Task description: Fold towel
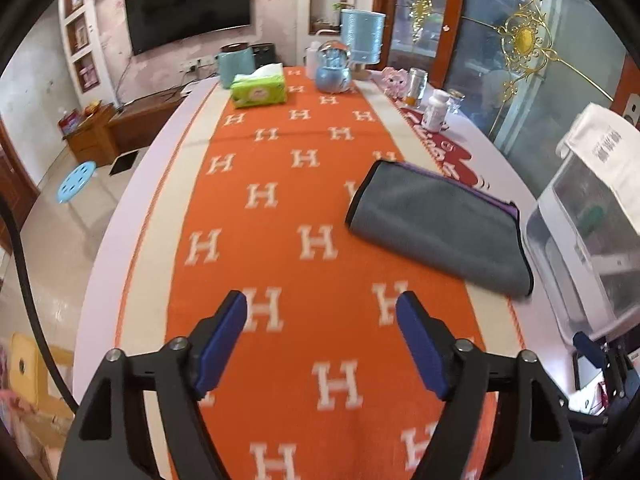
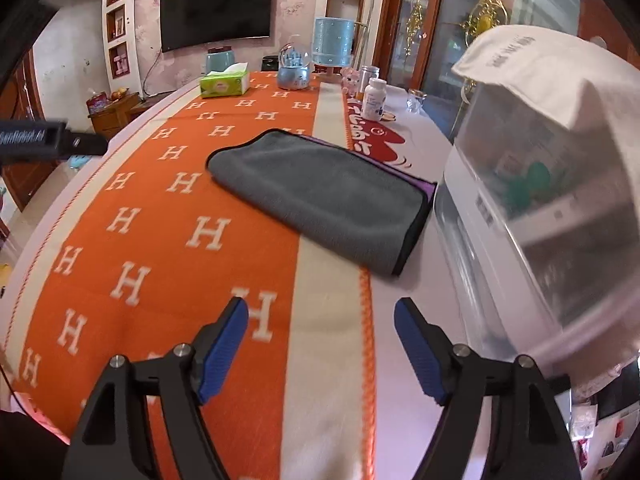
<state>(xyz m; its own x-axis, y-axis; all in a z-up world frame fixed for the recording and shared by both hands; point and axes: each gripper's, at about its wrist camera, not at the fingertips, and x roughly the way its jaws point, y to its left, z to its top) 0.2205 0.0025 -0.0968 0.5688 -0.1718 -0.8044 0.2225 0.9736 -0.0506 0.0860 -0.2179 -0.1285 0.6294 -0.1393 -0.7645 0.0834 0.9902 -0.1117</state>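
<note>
A grey towel (image 1: 436,224) with a purple underside and black hem lies folded on the orange H-patterned runner (image 1: 280,208), toward the table's right side. It also shows in the right wrist view (image 2: 324,196), partly over the runner's cream border. My left gripper (image 1: 322,308) is open and empty, above the runner, short of the towel and to its left. My right gripper (image 2: 320,312) is open and empty, above the runner's right border, short of the towel's near corner.
A translucent storage box (image 2: 540,216) with a white cloth on top stands right of the towel. A green tissue pack (image 1: 259,90), a blue snow globe (image 1: 334,68), a blue lamp (image 1: 362,36) and bottles (image 1: 434,110) stand at the far end. The left tool's body (image 2: 48,142) shows at left.
</note>
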